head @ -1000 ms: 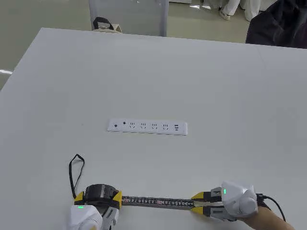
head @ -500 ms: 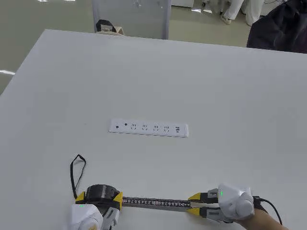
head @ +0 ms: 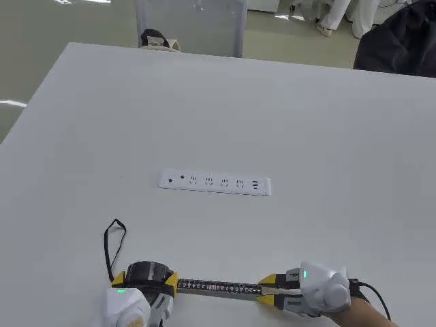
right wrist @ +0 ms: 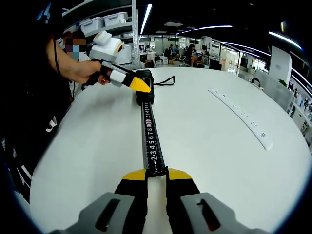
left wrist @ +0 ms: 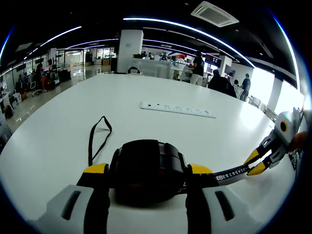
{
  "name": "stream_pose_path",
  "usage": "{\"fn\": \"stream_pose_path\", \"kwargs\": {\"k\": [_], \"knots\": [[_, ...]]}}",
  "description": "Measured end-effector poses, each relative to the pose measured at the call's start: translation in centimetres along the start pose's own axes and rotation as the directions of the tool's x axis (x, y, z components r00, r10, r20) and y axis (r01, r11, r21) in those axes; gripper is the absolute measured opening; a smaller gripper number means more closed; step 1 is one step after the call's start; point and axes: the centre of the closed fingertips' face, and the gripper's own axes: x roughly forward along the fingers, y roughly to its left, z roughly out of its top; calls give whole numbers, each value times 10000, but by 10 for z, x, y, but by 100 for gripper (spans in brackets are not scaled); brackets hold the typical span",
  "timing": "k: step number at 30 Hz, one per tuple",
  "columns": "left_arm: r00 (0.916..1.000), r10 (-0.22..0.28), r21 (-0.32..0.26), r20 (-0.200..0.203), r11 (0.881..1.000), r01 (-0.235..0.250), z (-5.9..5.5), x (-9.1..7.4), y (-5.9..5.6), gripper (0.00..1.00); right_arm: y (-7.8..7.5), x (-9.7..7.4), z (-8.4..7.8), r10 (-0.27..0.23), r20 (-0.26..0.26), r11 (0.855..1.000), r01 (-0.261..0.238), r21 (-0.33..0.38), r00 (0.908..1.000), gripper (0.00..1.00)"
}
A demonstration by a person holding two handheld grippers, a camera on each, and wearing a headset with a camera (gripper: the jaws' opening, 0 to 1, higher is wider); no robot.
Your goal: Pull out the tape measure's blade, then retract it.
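Left hand-held gripper (left wrist: 147,169) clamps the tape measure (head: 146,274); right hand-held gripper (right wrist: 156,174) pinches the tip of its blade (right wrist: 151,141), stretched along the bench (head: 218,116).

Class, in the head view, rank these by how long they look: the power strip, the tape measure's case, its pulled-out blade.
1. power strip, longest.
2. blade, somewhat shorter, though nearer the camera.
3. case, clearly shortest, partly covered.

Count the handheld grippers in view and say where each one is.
2. The white, yellow-fingered left gripper is at the near edge of the white table, shut on the black tape measure case; the matching right gripper is to its right, pinching the drawn-out blade.
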Motion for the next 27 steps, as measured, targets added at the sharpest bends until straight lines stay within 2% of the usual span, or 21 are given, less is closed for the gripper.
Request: {"fn": "stream_pose_path", "kwargs": {"k": [10,18,27], "knots": [[10000,-31,-86,-27,10000,31,-2,0,3,60,1,9,7,-11,90,10000,11,-26,10000,12],[9999,-101,-122,-59,9999,101,-8,4,5,60,6,26,24,100,361,9999,-98,-70,9993,12],[9999,-126,-182,-59,9998,125,-6,1,2,60,6,34,29,95,418,9999,-91,-93,9991,12]]}}
